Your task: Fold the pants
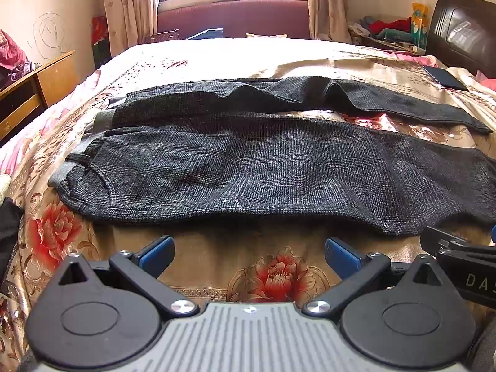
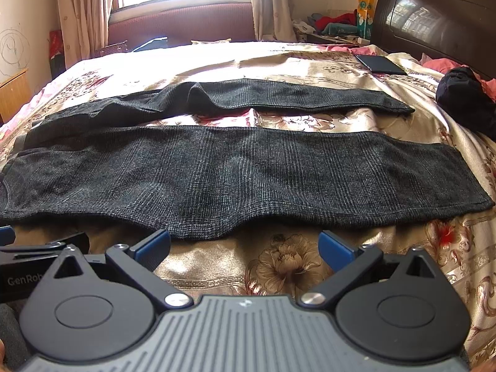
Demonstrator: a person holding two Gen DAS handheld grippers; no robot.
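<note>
I saw dark grey checked pants [image 1: 263, 167] spread flat across the floral bed [image 1: 192, 62], waistband left and legs running right, while my left hand-held gripper [image 1: 249, 255] and right hand-held gripper [image 2: 245, 248] hovered wide open, empty, just near of them.

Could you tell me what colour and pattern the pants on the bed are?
Dark charcoal grey pants with a fine check weave, clearest in the left wrist view.
</note>
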